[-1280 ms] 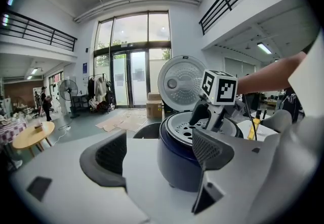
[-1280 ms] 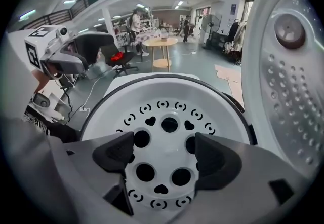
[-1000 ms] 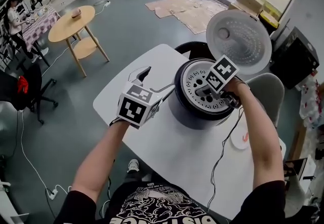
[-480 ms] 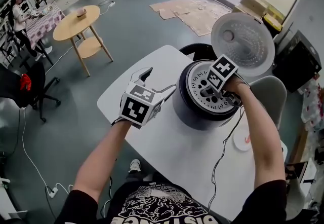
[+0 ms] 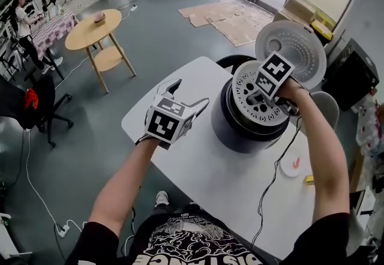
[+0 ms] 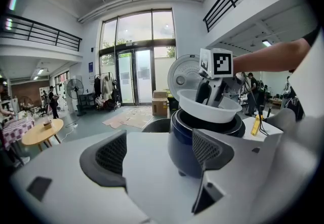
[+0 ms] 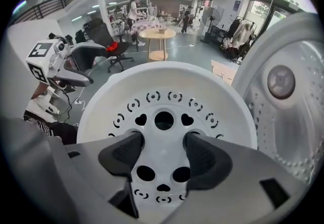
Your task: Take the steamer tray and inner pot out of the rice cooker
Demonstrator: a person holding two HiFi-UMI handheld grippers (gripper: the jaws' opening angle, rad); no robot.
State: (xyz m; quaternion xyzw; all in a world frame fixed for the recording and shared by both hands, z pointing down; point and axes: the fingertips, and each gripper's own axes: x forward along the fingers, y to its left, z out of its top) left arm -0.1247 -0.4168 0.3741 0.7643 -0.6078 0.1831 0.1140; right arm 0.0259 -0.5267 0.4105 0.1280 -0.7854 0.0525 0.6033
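Observation:
The dark rice cooker (image 5: 240,132) stands on the white table (image 5: 198,162) with its lid (image 5: 300,48) up. My right gripper (image 5: 262,101) points steeply down, and its jaws have just been closing. They are shut on the white perforated steamer tray (image 5: 249,97), with the fingertips (image 7: 124,152) set in two of its holes. The tray (image 6: 207,109) hangs tilted above the cooker mouth, over the dark rim of the inner pot (image 6: 202,122). To the cooker's left, above the table, my left gripper (image 5: 183,95) is open and holds nothing.
A black cable (image 5: 273,180) runs across the table past a small white dish (image 5: 292,166) and a yellow item (image 5: 308,180). A pale chair (image 5: 327,105) stands behind the cooker. A round wooden table (image 5: 96,27) is far off on the floor.
The right gripper has risen and lifted the steamer tray out of the cooker. The left gripper has drifted a little towards the cooker.

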